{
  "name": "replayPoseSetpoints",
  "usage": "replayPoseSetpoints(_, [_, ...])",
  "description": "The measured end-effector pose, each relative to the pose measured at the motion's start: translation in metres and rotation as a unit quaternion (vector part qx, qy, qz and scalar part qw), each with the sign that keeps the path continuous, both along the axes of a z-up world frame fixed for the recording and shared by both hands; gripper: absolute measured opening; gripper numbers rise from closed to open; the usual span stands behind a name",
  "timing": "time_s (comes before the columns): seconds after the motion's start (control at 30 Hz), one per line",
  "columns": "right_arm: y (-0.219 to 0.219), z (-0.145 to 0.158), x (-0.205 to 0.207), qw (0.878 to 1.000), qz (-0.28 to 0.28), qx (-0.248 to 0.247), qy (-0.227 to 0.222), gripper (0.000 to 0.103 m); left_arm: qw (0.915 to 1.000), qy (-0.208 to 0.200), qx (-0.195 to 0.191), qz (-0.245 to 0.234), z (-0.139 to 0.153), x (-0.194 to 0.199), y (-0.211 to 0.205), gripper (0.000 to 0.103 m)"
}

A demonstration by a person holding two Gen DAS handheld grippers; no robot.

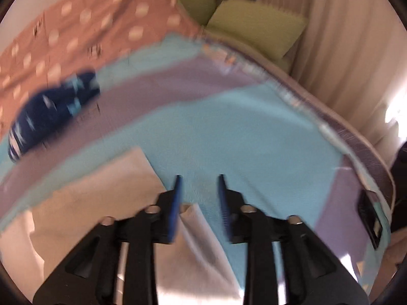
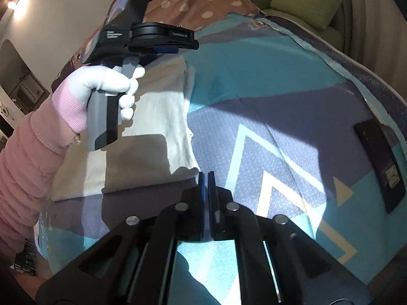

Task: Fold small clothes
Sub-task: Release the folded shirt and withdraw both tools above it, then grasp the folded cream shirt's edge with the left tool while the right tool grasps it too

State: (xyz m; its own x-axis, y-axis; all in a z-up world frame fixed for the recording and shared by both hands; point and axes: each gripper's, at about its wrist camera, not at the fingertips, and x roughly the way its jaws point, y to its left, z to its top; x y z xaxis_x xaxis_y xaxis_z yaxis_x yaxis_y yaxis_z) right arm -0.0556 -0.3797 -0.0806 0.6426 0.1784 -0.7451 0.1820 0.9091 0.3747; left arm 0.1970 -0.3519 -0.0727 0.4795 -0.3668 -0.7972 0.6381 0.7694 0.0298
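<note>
The left gripper (image 1: 199,178) hangs above a bed covered by a teal and lilac patterned sheet (image 1: 229,132), its blue-padded fingers (image 1: 178,190) spread apart with nothing between them. This view is smeared by blur. Just to the left of those fingers, and running under their base, lies the cream-coloured garment (image 1: 101,190), flat on the sheet, with one corner pointing away from the fingers. Farther ahead and to the left of the fingers sits a dark blue bundle with pale markings (image 1: 51,111), at the edge of a brown polka-dot cover (image 1: 89,25). Ahead and to the right, beyond the bed's edge, is a green cushion (image 1: 257,25) in front of beige curtains (image 1: 343,38). In the right wrist view, the right gripper (image 2: 206,174) has its fingers (image 2: 212,190) pressed almost together, only a sliver of a gap showing, and no cloth is seen between them. The tips sit just beside the near right corner of the cream garment (image 2: 152,117); whether they touch it cannot be told. A white-gloved left hand (image 2: 112,86) with a pink sleeve holds the left gripper's handle above the garment, ahead and to the left of the right fingers. Far to their right, a black flat device (image 2: 381,162) lies on the sheet near the bed's edge.
</note>
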Motion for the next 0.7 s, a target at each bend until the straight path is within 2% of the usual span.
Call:
replayPoseSetpoints(0.03, [0.002, 0.004, 0.0, 1.0, 0.002, -0.002, -0.004, 0.005, 0.9997, -0.021, -0.008, -0.009, 0.013, -0.008, 0.007, 0.051])
replayPoseSetpoints(0.07, [0.007, 0.008, 0.0, 1.0, 0.006, -0.006, -0.009, 0.006, 0.9986, -0.045, -0.02, -0.02, 0.03, -0.02, 0.019, 0.053])
replayPoseSetpoints(0.13, [0.013, 0.013, 0.006, 1.0, 0.01, -0.014, -0.013, 0.009, 0.9971, -0.062, -0.033, -0.027, 0.05, -0.033, 0.042, 0.065])
replayPoseSetpoints(0.23, [0.029, 0.019, 0.012, 0.999, 0.027, -0.022, -0.019, 0.009, 0.9954, -0.077, -0.055, -0.012, 0.071, -0.051, 0.1, 0.073])
replayPoseSetpoints(0.33, [0.061, 0.028, 0.017, 0.997, 0.053, -0.043, -0.025, 0.014, 0.9939, -0.091, -0.054, 0.029, 0.075, -0.061, 0.164, 0.077])
replayPoseSetpoints(0.43, [0.094, 0.038, 0.026, 0.994, 0.087, -0.064, -0.031, 0.016, 0.9909, -0.101, -0.038, 0.08, 0.068, -0.068, 0.225, 0.078])
replayPoseSetpoints(0.53, [0.128, 0.045, 0.03, 0.989, 0.12, -0.076, -0.036, 0.019, 0.9859, -0.089, -0.049, 0.133, 0.062, -0.076, 0.293, 0.078])
replayPoseSetpoints(0.67, [0.171, 0.052, 0.038, 0.982, 0.159, -0.092, -0.042, 0.023, 0.9711, -0.085, -0.078, 0.209, 0.057, -0.098, 0.377, 0.08])
replayPoseSetpoints(0.7, [0.181, 0.052, 0.04, 0.98, 0.169, -0.096, -0.043, 0.024, 0.9651, -0.087, -0.08, 0.233, 0.055, -0.107, 0.401, 0.083])
